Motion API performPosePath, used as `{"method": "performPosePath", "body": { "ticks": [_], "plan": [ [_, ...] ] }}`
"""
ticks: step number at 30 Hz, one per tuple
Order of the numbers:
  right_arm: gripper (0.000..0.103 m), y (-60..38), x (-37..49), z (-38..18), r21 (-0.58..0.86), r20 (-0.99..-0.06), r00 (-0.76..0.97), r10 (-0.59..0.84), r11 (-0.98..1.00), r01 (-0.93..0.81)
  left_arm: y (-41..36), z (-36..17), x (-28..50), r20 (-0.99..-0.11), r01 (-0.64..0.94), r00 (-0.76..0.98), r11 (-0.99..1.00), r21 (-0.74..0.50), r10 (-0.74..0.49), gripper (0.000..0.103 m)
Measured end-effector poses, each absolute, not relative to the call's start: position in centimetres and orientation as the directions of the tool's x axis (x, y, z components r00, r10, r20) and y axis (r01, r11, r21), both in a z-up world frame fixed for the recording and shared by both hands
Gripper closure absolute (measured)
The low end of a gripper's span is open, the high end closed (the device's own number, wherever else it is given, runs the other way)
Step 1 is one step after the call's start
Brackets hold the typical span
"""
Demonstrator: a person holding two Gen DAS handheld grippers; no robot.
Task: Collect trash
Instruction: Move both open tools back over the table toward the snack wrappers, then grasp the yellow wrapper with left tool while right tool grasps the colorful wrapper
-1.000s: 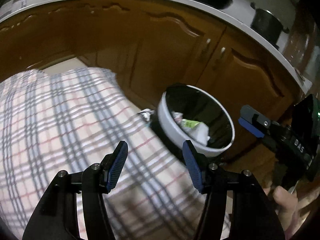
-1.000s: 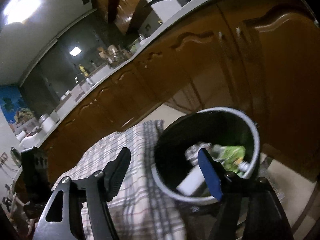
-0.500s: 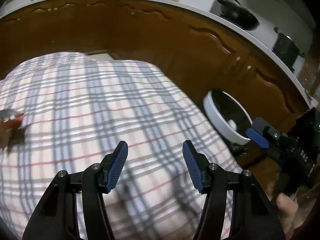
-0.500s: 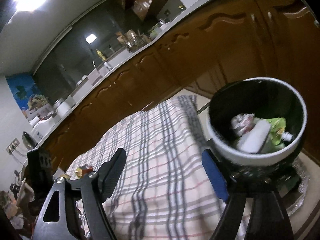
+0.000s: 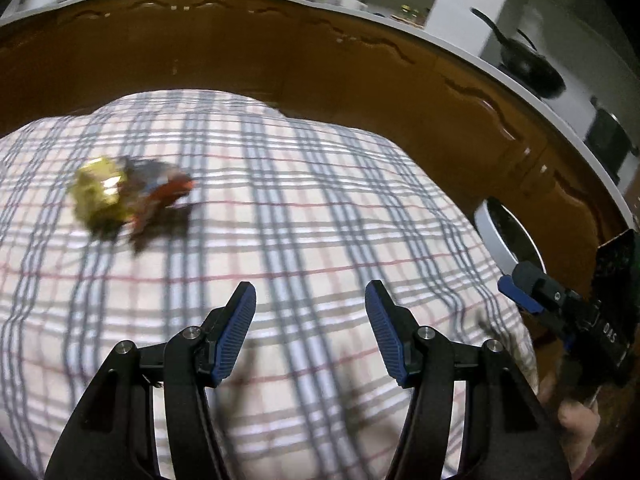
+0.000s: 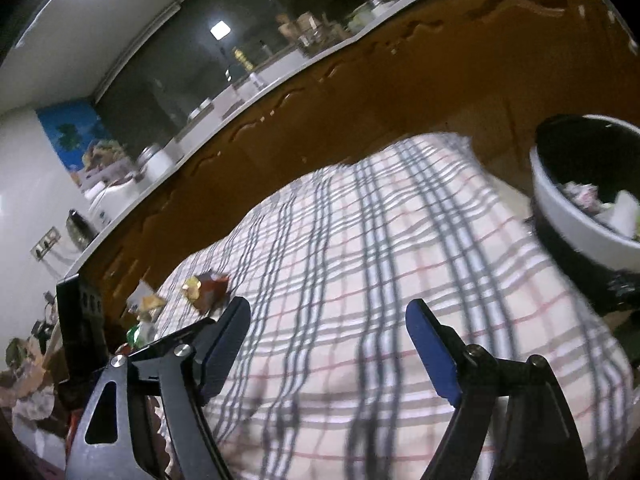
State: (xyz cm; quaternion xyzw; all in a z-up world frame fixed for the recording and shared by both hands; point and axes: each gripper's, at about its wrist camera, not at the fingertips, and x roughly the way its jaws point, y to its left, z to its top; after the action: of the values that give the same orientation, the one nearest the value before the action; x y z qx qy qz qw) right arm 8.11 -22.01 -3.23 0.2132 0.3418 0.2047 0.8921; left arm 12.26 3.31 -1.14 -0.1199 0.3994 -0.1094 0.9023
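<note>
A crumpled yellow wrapper (image 5: pixel 98 196) and a red-orange wrapper (image 5: pixel 166 200) lie together on the plaid tablecloth (image 5: pixel 320 200), far left of my left gripper (image 5: pixel 310 334), which is open and empty above the cloth. The same wrappers (image 6: pixel 206 286) show in the right wrist view, beyond the left finger of my right gripper (image 6: pixel 328 346), which is open and empty. The white-rimmed trash bin (image 6: pixel 580 200) with trash inside stands off the table's right end; it also shows in the left wrist view (image 5: pixel 502 240).
Brown kitchen cabinets (image 5: pixel 360 68) with a white counter run behind the table. A pan (image 5: pixel 528 68) sits on the counter. More wrappers and clutter (image 6: pixel 144 316) lie at the table's far left end. The right gripper (image 5: pixel 560 312) is at the left view's right edge.
Both grippers have swung left, away from the bin and over the tablecloth. The wrappers have come into view in both views. Both grippers stay open.
</note>
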Motion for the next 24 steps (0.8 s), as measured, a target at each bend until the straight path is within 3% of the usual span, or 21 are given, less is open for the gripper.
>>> {"method": "performPosePath", "body": {
  "ticks": [24],
  "plan": [
    [0.021, -10.4, 12.3, -3.3, 0.537, -0.545, 0.530, 0.649, 0.756, -0.374, 14.0, -0.1, 10.9, -0.674, -0.087, 0.725, 0.952, -0.294, -0.142, 0.046]
  ]
}}
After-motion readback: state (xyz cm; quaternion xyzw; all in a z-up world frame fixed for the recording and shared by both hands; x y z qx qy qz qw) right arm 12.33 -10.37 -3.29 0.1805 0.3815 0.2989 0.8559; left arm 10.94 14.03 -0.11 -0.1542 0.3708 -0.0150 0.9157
